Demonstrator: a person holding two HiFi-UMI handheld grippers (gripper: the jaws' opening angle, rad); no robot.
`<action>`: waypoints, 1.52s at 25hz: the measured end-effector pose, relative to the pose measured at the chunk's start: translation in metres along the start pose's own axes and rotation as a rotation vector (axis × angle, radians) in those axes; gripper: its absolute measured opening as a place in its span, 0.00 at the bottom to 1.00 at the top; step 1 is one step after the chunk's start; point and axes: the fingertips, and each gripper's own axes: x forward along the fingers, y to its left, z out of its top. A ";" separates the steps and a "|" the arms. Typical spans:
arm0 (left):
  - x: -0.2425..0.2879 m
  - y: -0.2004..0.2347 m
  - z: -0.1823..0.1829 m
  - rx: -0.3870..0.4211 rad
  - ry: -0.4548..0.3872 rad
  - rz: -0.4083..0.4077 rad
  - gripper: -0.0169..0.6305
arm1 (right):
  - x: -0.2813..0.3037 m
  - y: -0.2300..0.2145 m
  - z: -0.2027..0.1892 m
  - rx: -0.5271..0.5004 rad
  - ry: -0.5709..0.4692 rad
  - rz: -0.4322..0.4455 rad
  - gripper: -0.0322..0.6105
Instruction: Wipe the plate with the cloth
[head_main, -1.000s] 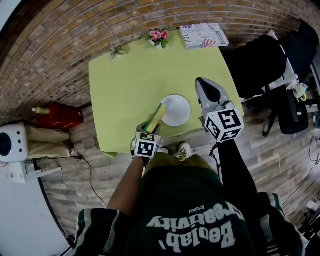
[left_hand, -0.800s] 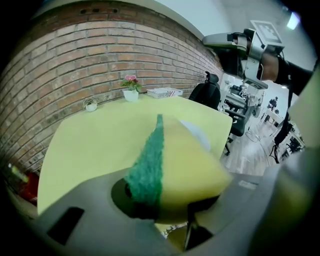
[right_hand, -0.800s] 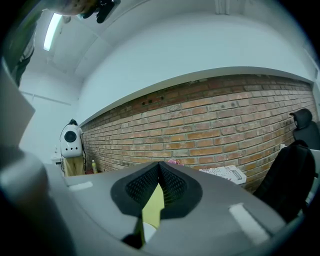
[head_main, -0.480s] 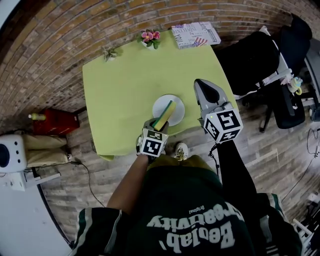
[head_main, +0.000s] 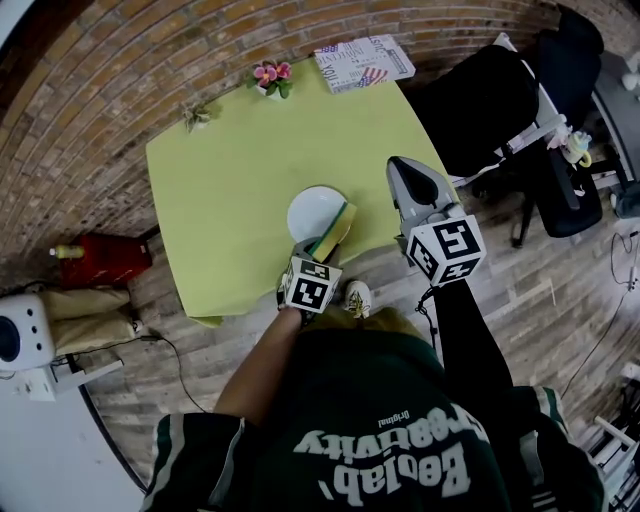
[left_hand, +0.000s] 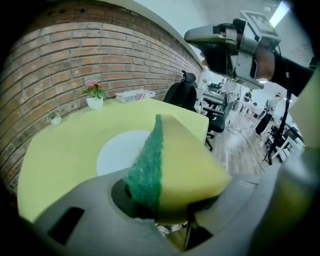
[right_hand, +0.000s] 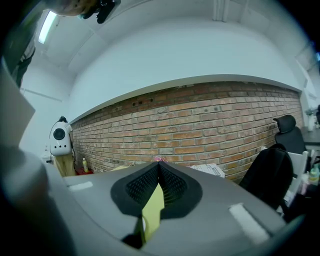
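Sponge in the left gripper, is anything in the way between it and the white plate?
Nothing visible is in the way. The left gripper holds the yellow-and-green sponge right over the white plate's near edge, and the plate is bare. The small flower pot stands far behind it.

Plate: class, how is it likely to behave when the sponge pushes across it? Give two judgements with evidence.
The plate lies loose on a smooth table near its edge, and the right tool is shut, away from it, so it may well slide. It looks like rigid white crockery: probably breakable if pushed off.
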 end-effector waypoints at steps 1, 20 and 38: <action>0.000 0.000 0.000 0.005 -0.001 0.003 0.23 | -0.002 -0.001 -0.001 0.001 0.001 -0.002 0.07; -0.058 0.094 -0.054 -0.095 0.010 0.167 0.23 | -0.009 0.038 -0.009 0.013 0.048 -0.052 0.07; -0.027 0.000 -0.009 0.018 -0.076 -0.130 0.23 | -0.070 0.058 -0.031 0.058 0.107 -0.212 0.07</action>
